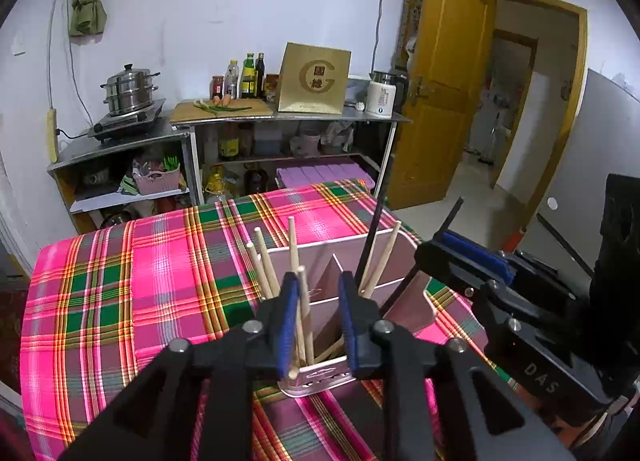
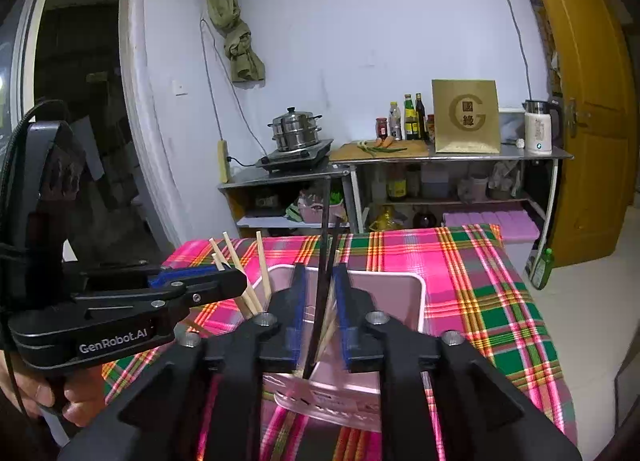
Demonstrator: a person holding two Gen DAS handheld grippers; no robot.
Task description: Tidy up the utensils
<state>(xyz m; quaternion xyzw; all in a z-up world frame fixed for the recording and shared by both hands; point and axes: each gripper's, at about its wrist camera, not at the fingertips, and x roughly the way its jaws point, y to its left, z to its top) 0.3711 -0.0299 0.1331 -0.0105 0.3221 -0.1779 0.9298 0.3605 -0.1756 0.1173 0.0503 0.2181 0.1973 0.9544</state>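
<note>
A pale pink divided utensil holder [image 1: 400,257] stands on the plaid tablecloth [image 1: 140,281]. Several wooden chopsticks [image 1: 262,261] lean upright in its left compartments. My left gripper [image 1: 318,279] hangs over the near compartment, open, with a wooden chopstick [image 1: 305,301] loose beside its left pad. Black chopsticks [image 1: 372,237] stand in the right side of the holder. In the right wrist view my right gripper [image 2: 319,271] is open over the holder [image 2: 400,301], and a black chopstick [image 2: 323,241] stands free between its blue pads, which do not press on it.
A metal shelf unit [image 1: 280,119] stands behind the table with a steamer pot [image 1: 130,89], bottles, a gold box [image 1: 314,79] and a kettle [image 1: 384,95]. A yellow door [image 1: 448,101] stands open at the right. A person's hand [image 2: 76,401] holds the left gripper's handle.
</note>
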